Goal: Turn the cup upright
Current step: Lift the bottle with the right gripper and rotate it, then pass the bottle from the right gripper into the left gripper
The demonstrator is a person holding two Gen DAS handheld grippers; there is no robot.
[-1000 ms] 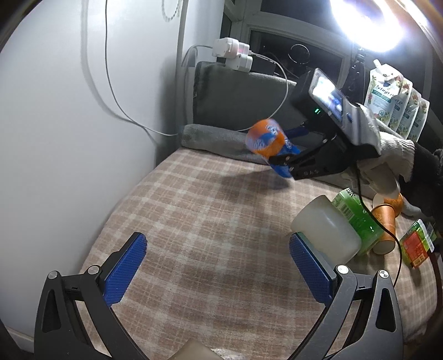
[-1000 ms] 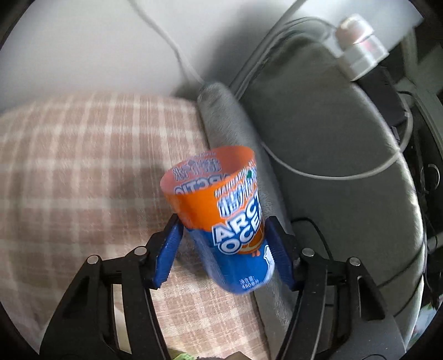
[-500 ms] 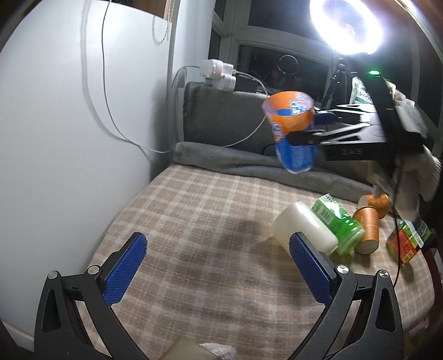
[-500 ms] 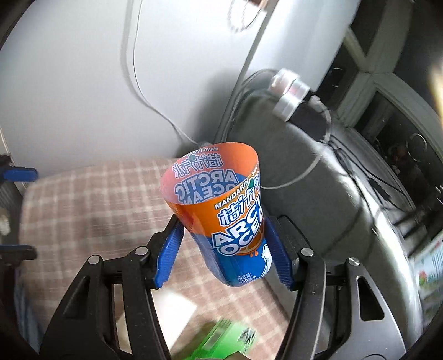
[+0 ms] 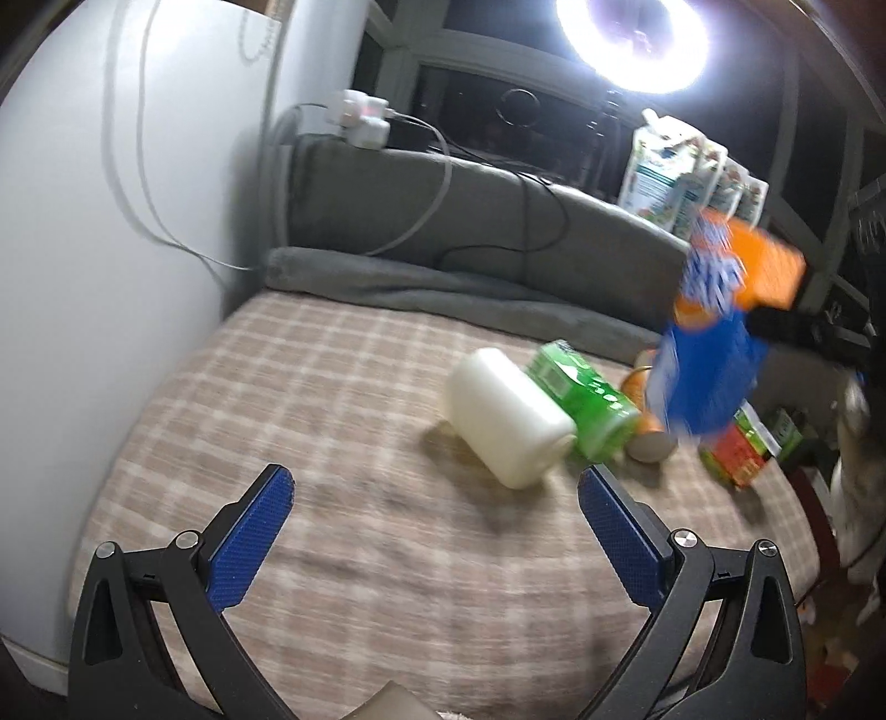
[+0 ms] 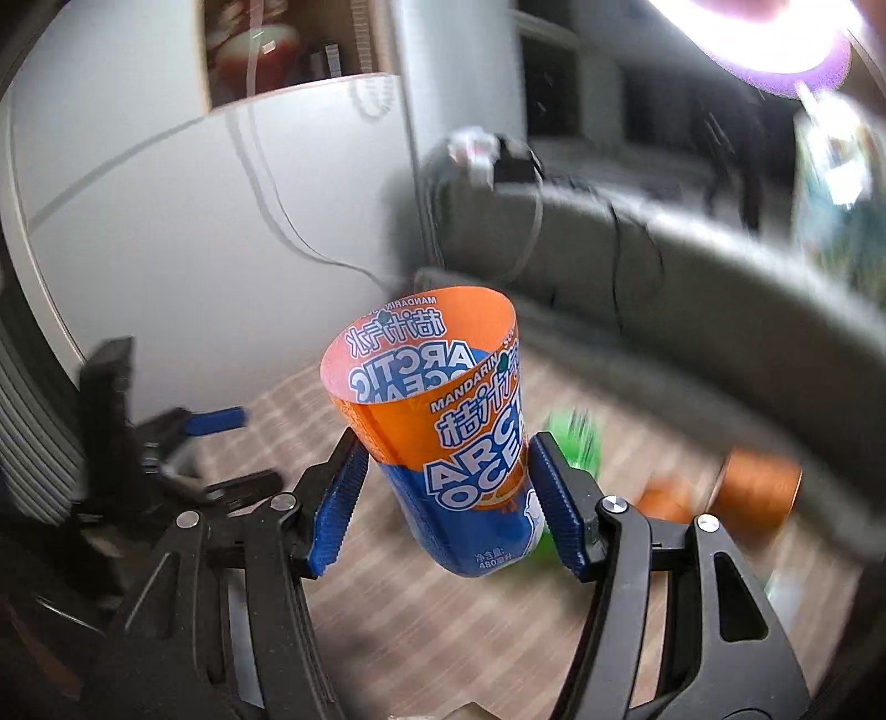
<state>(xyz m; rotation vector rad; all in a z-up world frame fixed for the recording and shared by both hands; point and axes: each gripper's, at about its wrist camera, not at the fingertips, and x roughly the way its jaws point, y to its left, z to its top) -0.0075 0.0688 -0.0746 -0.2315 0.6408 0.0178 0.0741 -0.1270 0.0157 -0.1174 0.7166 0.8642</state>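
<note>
Checked beige cloth covered the tabletop, with a grey padded bolster along its far edge and a bright ring lamp glaring at the upper right of the left wrist view. Near the middle right of that view lay a white plastic jar on its side, touching a green bottle, and behind them an orange cup, also lying down, partly hidden.

The right gripper had its jaws pinching the orange and blue cup around the lower blue half, so the wide open mouth pointed up and slightly toward the upper left of the right wrist frame. Holding it low on the body seemed sensible: it left the rim free and kept the base nearest the cloth for setting down. In the left wrist view the cup hung in the air at the right side, above the clutter and clear of the cloth, blurred.

The left gripper stayed out of it at the bottom of its own frame, jaws spread wide with nothing between them, probably just watching. My guess was that the turn was as good as made and only the landing on a bare patch remained.
</note>
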